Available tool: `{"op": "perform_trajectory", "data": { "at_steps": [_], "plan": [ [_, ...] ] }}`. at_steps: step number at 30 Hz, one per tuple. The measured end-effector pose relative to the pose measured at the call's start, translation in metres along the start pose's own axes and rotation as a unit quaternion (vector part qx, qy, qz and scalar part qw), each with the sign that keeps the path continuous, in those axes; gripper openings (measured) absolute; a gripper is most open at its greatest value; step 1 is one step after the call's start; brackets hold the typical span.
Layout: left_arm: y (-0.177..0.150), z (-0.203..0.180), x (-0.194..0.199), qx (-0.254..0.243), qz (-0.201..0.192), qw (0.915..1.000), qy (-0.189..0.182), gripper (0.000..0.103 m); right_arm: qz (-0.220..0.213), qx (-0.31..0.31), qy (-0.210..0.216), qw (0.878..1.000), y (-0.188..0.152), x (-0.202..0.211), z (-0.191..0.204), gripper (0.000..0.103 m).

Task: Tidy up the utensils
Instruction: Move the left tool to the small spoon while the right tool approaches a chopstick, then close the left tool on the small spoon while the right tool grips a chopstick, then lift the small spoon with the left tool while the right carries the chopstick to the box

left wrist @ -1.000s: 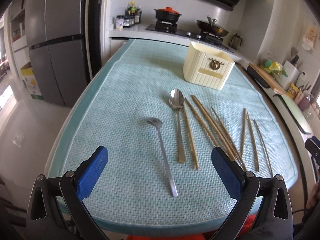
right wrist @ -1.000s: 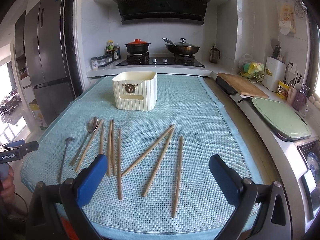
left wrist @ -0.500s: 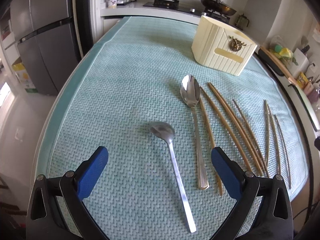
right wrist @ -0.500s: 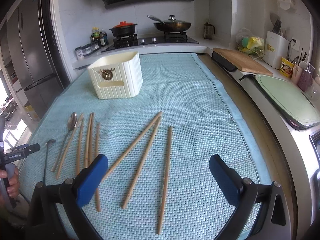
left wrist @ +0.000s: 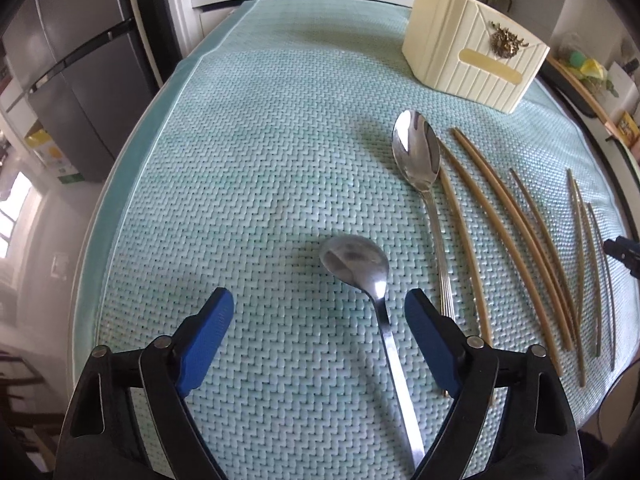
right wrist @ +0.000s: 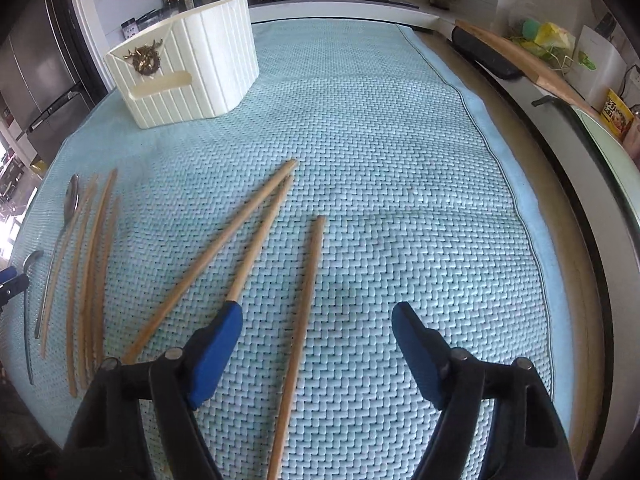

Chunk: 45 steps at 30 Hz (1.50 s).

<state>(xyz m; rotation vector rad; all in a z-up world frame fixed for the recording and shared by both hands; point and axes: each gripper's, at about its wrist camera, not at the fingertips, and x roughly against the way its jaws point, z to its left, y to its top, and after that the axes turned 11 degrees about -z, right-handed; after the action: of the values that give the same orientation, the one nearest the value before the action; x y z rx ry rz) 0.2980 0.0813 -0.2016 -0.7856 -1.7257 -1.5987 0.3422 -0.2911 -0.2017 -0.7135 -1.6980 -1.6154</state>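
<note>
My left gripper (left wrist: 318,308) is open, low over the teal mat, with the small steel spoon (left wrist: 372,292) lying between its jaws, handle near the right pad. A larger spoon (left wrist: 420,168) and several wooden chopsticks (left wrist: 516,232) lie to the right. The cream utensil holder (left wrist: 472,60) stands at the back right. My right gripper (right wrist: 316,320) is open over the mat; one chopstick (right wrist: 304,308) lies between its jaws, and two more chopsticks (right wrist: 240,240) lie to its left. The holder (right wrist: 184,68) stands at the far left in the right wrist view.
The teal mat (right wrist: 380,140) covers the counter. A stove with pots sits at the back. A cutting board (right wrist: 520,60) and packets lie along the right counter. A fridge (left wrist: 72,60) stands to the left. The mat's near edge is right below both grippers.
Both grippers have moved forward and down toward the mat. The left one now straddles the small spoon; the right one straddles a single chopstick. Both stay open.
</note>
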Motion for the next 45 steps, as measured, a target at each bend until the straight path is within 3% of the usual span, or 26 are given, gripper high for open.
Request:
{"op": "perform_trajectory", "data": {
  "at_steps": [6,12,15,18,19,20,21,22,29,35,45],
  "plan": [
    [0.005,-0.012,-0.014,-0.018,0.013,0.9997,0.011,0.075,0.015,0.007,0.006,1.0,0.008,-0.022,0.004,0.078],
    [0.013,-0.021,-0.015,-0.029,0.02,0.9994,0.007,0.061,0.011,0.016,0.009,1.0,0.015,-0.031,0.006,0.061],
    [0.014,-0.026,-0.016,-0.032,0.02,0.9993,0.007,0.06,0.011,0.031,0.006,0.999,0.024,-0.037,0.013,0.056],
    [0.016,-0.027,-0.018,-0.031,0.02,0.9993,0.003,0.058,0.013,0.037,0.009,0.999,0.032,-0.043,0.019,0.043],
    [0.016,-0.024,-0.019,-0.03,0.02,0.9993,0.002,0.056,0.014,0.038,0.01,0.999,0.035,-0.046,0.021,0.033],
    [0.018,-0.024,-0.019,-0.031,0.019,0.9993,0.003,0.05,0.014,0.036,0.011,0.999,0.038,-0.048,0.022,0.028],
    [0.025,-0.03,-0.025,-0.03,0.019,0.9994,0.0,0.04,0.016,0.032,0.011,0.999,0.042,-0.048,0.02,0.016],
    [0.027,-0.03,-0.026,-0.027,0.019,0.9994,-0.006,0.038,0.018,0.028,0.01,0.999,0.045,-0.05,0.021,0.008],
    [0.029,-0.014,-0.024,-0.006,0.005,0.9993,-0.037,0.037,0.014,-0.015,0.037,0.999,0.055,-0.049,0.007,0.006],
    [0.036,-0.005,-0.005,0.019,-0.026,0.9979,-0.056,0.036,-0.029,-0.038,0.061,0.997,0.056,-0.006,-0.017,0.006],
    [0.051,-0.01,0.054,0.017,-0.114,0.9902,-0.079,0.035,-0.105,-0.044,0.097,0.989,0.059,0.071,-0.005,0.006]
  ]
}}
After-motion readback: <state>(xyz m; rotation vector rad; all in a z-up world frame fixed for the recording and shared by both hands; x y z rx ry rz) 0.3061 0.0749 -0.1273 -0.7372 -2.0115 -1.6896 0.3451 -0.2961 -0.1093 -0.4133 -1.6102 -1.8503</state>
